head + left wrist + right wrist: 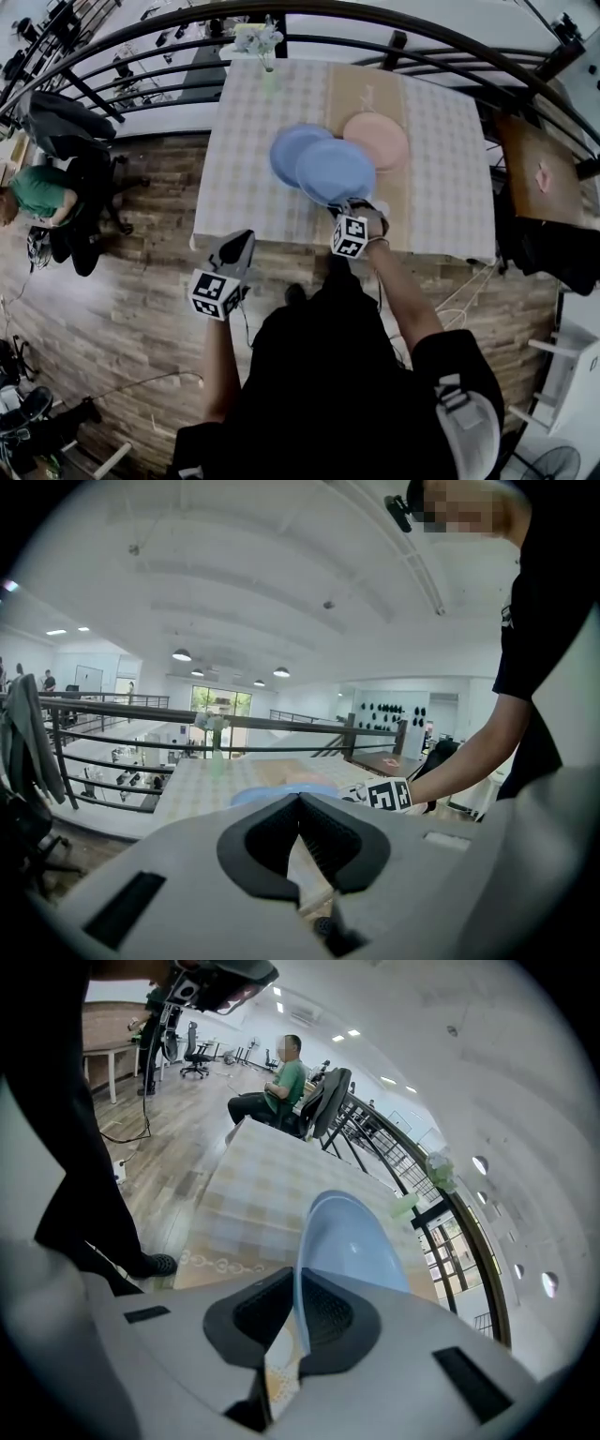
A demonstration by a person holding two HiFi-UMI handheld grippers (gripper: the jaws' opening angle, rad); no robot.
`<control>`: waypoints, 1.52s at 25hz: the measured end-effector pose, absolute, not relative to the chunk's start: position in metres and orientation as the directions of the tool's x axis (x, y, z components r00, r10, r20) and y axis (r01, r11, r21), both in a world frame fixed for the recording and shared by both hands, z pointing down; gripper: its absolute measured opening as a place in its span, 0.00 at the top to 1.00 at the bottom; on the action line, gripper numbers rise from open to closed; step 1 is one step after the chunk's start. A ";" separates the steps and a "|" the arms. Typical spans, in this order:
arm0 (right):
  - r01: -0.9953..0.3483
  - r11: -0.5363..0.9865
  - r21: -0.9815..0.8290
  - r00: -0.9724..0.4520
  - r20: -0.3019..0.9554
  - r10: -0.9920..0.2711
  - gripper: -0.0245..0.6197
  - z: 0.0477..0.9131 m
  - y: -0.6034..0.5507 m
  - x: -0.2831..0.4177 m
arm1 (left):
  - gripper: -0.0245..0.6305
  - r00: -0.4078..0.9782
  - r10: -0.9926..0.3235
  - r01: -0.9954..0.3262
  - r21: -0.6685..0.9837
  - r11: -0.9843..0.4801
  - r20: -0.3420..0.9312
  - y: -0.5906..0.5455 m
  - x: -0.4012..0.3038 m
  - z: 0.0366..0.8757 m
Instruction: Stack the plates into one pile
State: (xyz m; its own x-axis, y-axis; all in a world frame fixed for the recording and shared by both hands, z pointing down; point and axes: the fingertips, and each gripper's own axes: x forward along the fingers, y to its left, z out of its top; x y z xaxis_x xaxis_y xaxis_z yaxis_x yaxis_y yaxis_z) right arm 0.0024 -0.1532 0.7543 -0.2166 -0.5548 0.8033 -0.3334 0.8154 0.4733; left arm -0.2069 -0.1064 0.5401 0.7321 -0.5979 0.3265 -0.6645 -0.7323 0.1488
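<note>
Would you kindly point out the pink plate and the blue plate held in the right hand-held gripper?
pink plate (378, 141): head view, its centre.
held blue plate (335, 171): head view, its centre.

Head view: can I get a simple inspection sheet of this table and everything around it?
Surface: table with checked cloth and tan runner.
Job's things: held blue plate tilted, gripped at its rim; second blue plate and pink plate lie side by side.
Clutter: flower vase at far edge.
Grippers: left gripper shut, empty, off the table's near edge; right gripper shut on the held blue plate.
Cables: cable on floor at table's right.
Surroundings: black railing, wooden floor, seated person.
</note>
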 end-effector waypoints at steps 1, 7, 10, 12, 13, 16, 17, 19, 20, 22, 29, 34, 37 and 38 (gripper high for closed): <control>-0.320 0.821 0.472 -0.225 0.804 -0.550 0.93 0.755 -0.158 0.001 | 0.96 0.723 -0.607 -0.675 0.149 -0.723 0.329 -0.109 -0.206 0.540; -0.247 0.850 0.466 -0.276 0.807 -0.523 0.93 0.762 -0.186 -0.008 | 0.96 0.668 -0.664 -0.734 0.146 -0.663 0.337 -0.122 -0.203 0.540; -0.208 0.864 0.458 -0.303 0.810 -0.502 0.93 0.763 -0.200 -0.014 | 0.96 0.638 -0.690 -0.761 0.144 -0.633 0.341 -0.127 -0.201 0.538; -0.186 0.873 0.450 -0.320 0.813 -0.487 0.93 0.766 -0.206 -0.016 | 0.96 0.620 -0.705 -0.777 0.145 -0.613 0.344 -0.130 -0.198 0.536; -0.175 0.877 0.448 -0.328 0.814 -0.480 0.93 0.768 -0.209 -0.018 | 0.96 0.610 -0.713 -0.786 0.144 -0.602 0.347 -0.130 -0.198 0.535; -0.139 0.884 0.446 -0.342 0.816 -0.465 0.93 0.774 -0.217 -0.023 | 0.96 0.576 -0.736 -0.812 0.142 -0.566 0.356 -0.131 -0.200 0.535; -0.129 0.888 0.441 -0.347 0.819 -0.457 0.93 0.775 -0.218 -0.025 | 0.96 0.565 -0.744 -0.820 0.142 -0.554 0.357 -0.131 -0.201 0.536; -0.110 0.897 0.428 -0.360 0.824 -0.437 0.93 0.777 -0.218 -0.030 | 0.96 0.544 -0.757 -0.835 0.143 -0.532 0.361 -0.130 -0.202 0.538; -0.100 0.900 0.425 -0.365 0.825 -0.431 0.93 0.778 -0.218 -0.032 | 0.96 0.535 -0.763 -0.841 0.142 -0.522 0.364 -0.129 -0.203 0.538; -0.083 0.904 0.419 -0.372 0.829 -0.418 0.93 0.782 -0.218 -0.036 | 0.96 0.518 -0.771 -0.852 0.139 -0.505 0.370 -0.127 -0.204 0.539; -0.067 0.912 0.405 -0.389 0.831 -0.398 0.93 0.787 -0.226 -0.039 | 0.96 0.486 -0.785 -0.871 0.136 -0.473 0.383 -0.125 -0.201 0.541; -0.047 0.914 0.404 -0.382 0.838 -0.390 0.93 0.794 -0.226 -0.039 | 0.96 0.479 -0.785 -0.874 0.136 -0.466 0.392 -0.123 -0.199 0.543; -0.037 0.922 0.385 -0.382 0.847 -0.369 0.93 0.802 -0.223 -0.040 | 0.96 0.480 -0.780 -0.873 0.134 -0.468 0.400 -0.122 -0.199 0.545; -0.035 0.924 0.382 -0.377 0.851 -0.366 0.90 0.803 -0.223 -0.040 | 0.96 0.481 -0.780 -0.873 0.135 -0.469 0.400 -0.122 -0.200 0.544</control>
State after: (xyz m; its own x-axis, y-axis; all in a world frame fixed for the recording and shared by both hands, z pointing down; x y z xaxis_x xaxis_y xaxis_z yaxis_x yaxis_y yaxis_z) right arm -0.0400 -0.2234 0.8032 -0.3771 -0.3659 0.8508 -0.0354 0.9237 0.3816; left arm -0.2001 -0.1222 0.5444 0.4814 -0.7800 0.3998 -0.8727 -0.4693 0.1351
